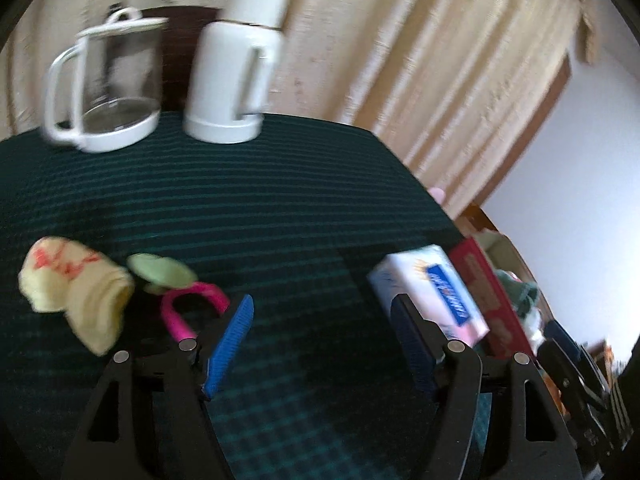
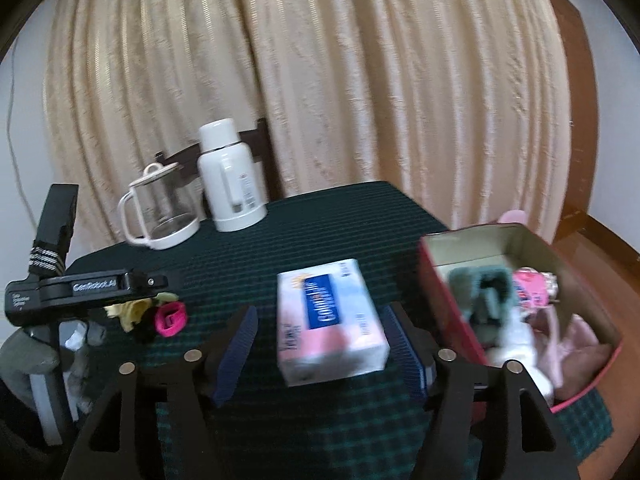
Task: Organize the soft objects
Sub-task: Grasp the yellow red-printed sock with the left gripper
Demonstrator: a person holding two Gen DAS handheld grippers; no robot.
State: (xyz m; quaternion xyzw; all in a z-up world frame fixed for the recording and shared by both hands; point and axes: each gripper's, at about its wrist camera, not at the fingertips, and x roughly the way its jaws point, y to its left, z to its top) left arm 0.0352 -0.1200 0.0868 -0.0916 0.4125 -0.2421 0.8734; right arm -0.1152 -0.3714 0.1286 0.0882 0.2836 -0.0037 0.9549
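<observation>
Left tool (image 1: 322, 336): released, blue pads spread apart with only the dark green checked cloth between them; also seen from the side in the right wrist view, over the socks.
Right tool (image 2: 318, 344): released, its pads stand on either side of the tissue pack without pressing on it.
Tissue pack (image 2: 332, 324): white, pink and blue soft pack lying flat on the desk (image 1: 240, 200), just left of the red box; in the left wrist view it sits behind that tool's right finger.
Red box (image 2: 448, 300): open cardboard box at the desk's right edge, holding a grey-green soft item (image 2: 480, 292), a pink packet (image 2: 532, 292), pale pink cloth and something white.
Yellow sock (image 1: 72, 292): rolled, with red marks, on the cloth left of the left tool.
Pale green piece (image 1: 160, 272): touching the yellow sock's right side.
Pink and black sock (image 1: 192, 312): just beside the left tool's left finger.
Glass pitcher (image 1: 108, 88): white handle and lid, upright at the far edge of the desk.
White flask (image 1: 236, 68): upright, right of the pitcher.
Curtain (image 2: 340, 80): cream folds behind the desk.
</observation>
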